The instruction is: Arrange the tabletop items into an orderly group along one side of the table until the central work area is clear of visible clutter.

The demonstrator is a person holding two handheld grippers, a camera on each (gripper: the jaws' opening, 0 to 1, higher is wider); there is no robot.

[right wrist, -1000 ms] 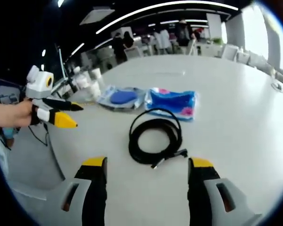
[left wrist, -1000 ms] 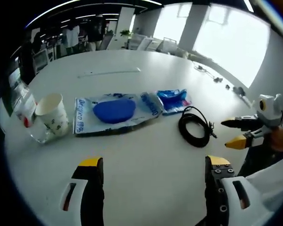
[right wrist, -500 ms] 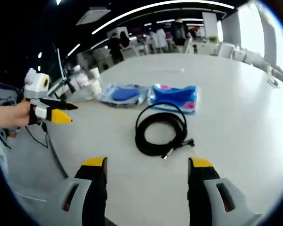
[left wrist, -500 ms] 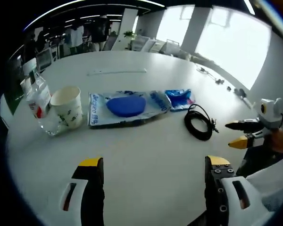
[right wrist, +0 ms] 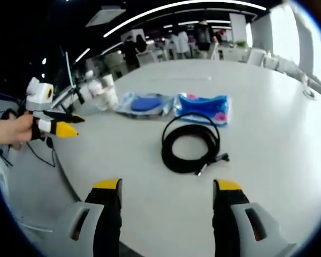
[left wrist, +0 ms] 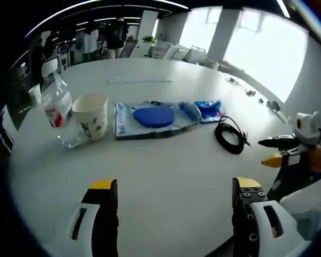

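On the white round table lie a clear packet holding a blue disc, a small blue packet and a coiled black cable. A paper cup and a clear water bottle stand at the left. My left gripper is open over bare table at the near edge. My right gripper is open just short of the black cable, with the blue packet and disc packet beyond. Each gripper shows in the other's view, right gripper and left gripper, jaws apart.
A thin white strip lies far across the table. Small items sit along the far right edge. Chairs and people stand in the office behind. A hand holds the left gripper beyond the table's edge.
Both cameras drew back and shifted: in the left gripper view the bottle and cup came further into view; in the right gripper view the cable slid slightly right. The items themselves stayed put.
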